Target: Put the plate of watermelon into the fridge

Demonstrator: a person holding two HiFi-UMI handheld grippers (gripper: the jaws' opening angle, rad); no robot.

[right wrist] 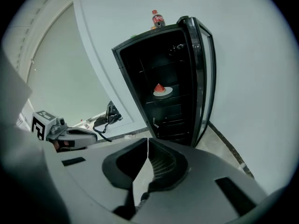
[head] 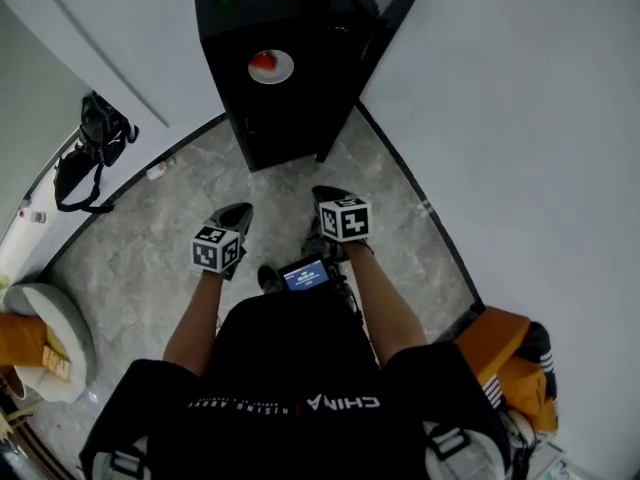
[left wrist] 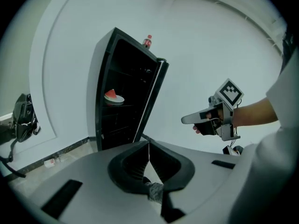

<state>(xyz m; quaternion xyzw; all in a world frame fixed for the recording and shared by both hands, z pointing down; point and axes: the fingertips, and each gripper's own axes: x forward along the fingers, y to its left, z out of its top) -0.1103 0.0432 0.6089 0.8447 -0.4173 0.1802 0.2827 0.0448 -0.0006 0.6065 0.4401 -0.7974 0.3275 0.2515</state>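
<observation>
Plate of watermelon (head: 270, 66) already sits on a middle shelf inside the black fridge (head: 300, 118), at 12 o'clock from the person. It looks set back from the shelf's front edge. The main part of the task looks done. The door (head: 395, 18) stands swung open toward 1 o'clock, so closing it is probably what is left.

Neither gripper holds anything. The left gripper (head: 238, 213) has its fingers pressed together with nothing between them, and so does the right gripper (head: 330, 196). Both hang side by side in front of the person, well apart from the fridge.

For room, the marble floor (head: 150, 238) between the person and the fridge is bare. It narrows toward 12 o'clock, hemmed in by white walls on both sides. The wall (head: 520, 118) running from 1 to 4 o'clock lies just behind the open door, so the door has little room to swing further out. A black bag (head: 95, 148) leans at 10 o'clock against the other wall, clear of the straight path. An orange bundle (head: 510, 358) lies at 4 o'clock, behind the right arm. A bottle (left wrist: 147, 42) stands on top of the fridge near its front edge and could be knocked by a careless reach at the door.
</observation>
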